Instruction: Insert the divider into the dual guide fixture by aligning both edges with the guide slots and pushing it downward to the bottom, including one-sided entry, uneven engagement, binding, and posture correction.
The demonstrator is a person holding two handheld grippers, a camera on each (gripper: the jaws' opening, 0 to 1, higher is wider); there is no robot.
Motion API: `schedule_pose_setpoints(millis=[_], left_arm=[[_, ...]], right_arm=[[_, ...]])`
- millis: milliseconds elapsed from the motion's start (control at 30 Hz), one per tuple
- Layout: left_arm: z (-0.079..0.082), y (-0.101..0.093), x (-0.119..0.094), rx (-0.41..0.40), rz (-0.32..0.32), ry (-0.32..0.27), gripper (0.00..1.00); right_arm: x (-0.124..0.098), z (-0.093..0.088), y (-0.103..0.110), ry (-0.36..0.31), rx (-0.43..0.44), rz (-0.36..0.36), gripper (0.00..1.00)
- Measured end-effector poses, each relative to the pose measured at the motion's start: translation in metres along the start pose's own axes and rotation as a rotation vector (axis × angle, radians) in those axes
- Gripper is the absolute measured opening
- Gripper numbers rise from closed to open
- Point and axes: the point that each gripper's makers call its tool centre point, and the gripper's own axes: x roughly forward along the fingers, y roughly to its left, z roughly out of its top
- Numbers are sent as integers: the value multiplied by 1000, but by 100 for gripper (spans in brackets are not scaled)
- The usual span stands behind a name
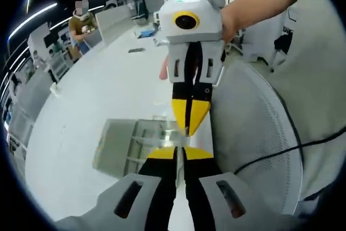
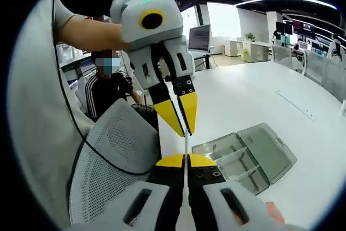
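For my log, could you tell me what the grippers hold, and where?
Both grippers, left and right, pinch the thin clear divider by opposite edges, above the fixture.

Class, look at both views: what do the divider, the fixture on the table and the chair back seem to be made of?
Divider: thin clear sheet, probably plastic; seen edge-on and pale, pinched by both grippers. Fixture: translucent greyish box with compartments, likely moulded plastic; the table shows faintly through. Chair back: grey mesh, apparently woven fabric, judging by its fine perforated pattern.
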Motion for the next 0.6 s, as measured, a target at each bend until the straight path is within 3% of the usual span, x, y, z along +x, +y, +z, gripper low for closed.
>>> schedule_pose_setpoints(millis=[133, 233, 600], left_arm=[[-1, -1, 0, -3, -10, 5, 1], [-1, -2, 0, -51, -16, 14, 0], [-3, -6, 3, -59, -43, 59, 0]], right_arm=[[1, -1, 0, 3, -11, 1, 0], [1, -2, 1, 13, -32, 1, 0], [4, -7, 3, 33, -74, 8, 0]])
